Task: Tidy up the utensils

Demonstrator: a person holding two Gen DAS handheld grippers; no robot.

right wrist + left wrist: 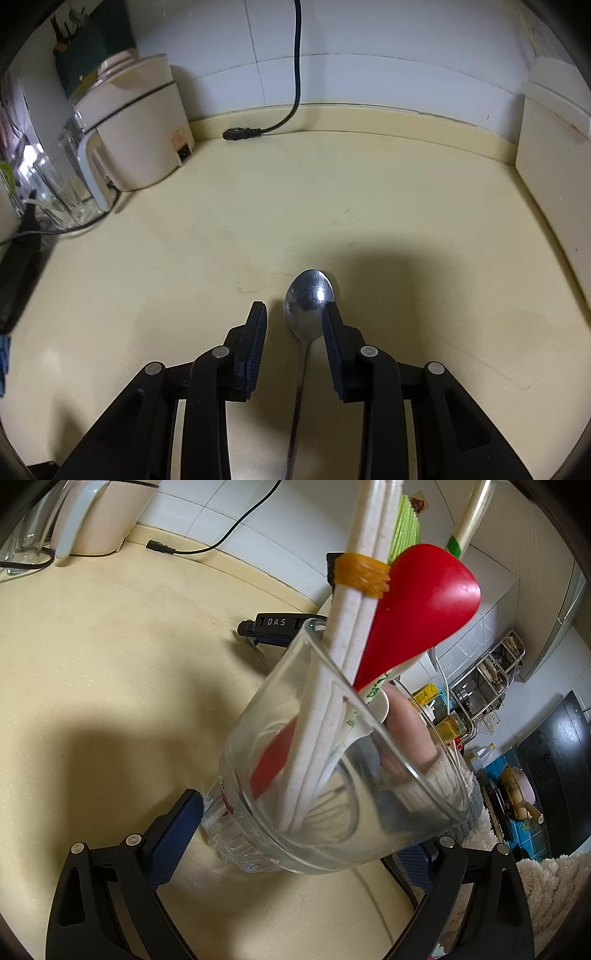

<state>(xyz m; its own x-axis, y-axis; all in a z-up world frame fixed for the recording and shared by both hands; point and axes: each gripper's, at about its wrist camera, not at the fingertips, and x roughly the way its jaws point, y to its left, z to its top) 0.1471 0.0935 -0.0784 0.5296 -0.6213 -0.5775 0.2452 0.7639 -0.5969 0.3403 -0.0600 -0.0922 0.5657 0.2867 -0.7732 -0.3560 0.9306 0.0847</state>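
Work surface is a pale yellow counter (406, 229) with a raised back lip, meeting a white tiled wall (369, 29); a cream cooker (140, 122) and a loose black power plug (240, 133) sit at the rear. The left gripper (303, 834) is clamped on a tilted clear glass (314, 775) holding a red spoon (421, 609) and white utensils bound by a yellow band (364, 574). The right gripper (295, 314) stands partly open, not gripping, its fingers astride a shiny metal spoon (308, 302) lying flat, bowl pointing away.
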